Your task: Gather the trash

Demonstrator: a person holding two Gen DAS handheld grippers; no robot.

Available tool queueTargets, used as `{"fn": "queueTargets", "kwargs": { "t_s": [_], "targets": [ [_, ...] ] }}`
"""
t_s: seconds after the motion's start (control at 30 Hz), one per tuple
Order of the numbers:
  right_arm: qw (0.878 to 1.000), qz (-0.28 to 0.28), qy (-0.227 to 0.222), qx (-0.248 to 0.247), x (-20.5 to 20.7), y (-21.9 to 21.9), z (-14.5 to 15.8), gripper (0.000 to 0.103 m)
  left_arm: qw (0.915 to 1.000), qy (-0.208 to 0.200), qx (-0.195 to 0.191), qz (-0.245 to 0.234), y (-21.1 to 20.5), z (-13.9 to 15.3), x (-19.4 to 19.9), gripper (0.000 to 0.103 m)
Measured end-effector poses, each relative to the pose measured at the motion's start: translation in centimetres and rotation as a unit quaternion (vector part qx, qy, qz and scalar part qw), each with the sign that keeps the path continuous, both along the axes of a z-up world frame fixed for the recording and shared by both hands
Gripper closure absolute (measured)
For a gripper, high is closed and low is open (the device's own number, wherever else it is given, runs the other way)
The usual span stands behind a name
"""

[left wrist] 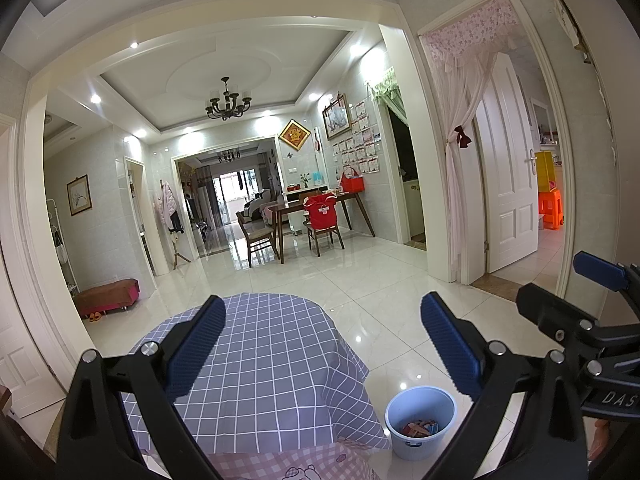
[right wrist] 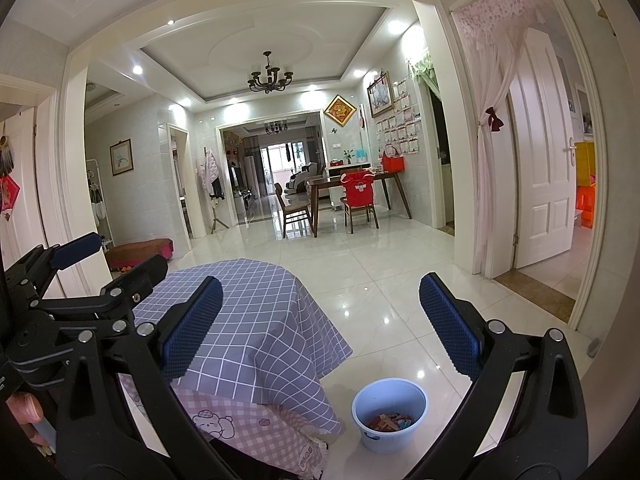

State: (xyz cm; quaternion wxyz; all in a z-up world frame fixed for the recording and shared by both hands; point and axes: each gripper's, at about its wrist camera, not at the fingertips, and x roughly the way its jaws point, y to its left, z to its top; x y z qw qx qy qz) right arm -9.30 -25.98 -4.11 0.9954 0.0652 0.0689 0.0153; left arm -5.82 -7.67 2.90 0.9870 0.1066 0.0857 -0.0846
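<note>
Both the left claw (left wrist: 322, 344) and the right claw (right wrist: 320, 326) hang wide apart and empty above the checked-cloth worktop (left wrist: 272, 360). The wrappers (right wrist: 390, 422) lie inside the pale blue bucket (right wrist: 390, 416), which stands on the floor just beside the worktop.

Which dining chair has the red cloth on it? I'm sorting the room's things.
The chair on the right, nearer the wall of certificates, has a red cloth over its back; the left chair is bare wood.

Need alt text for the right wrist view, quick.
Open, empty right tongs hang above a table under a grey checked cloth. A pale blue bin holding wrappers stands on the floor right of the table.
</note>
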Motion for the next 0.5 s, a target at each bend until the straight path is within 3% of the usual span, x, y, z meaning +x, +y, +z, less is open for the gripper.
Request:
{"fn": "queueTargets", "kwargs": {
  "t_s": [0.5],
  "targets": [
    [1.0, -0.001, 0.002, 0.002, 0.0, -0.1, 0.1, 0.006, 0.9999, 0.009, 0.006, -0.004, 0.7, -1.1, 0.7, 0.007]
  ]
}}
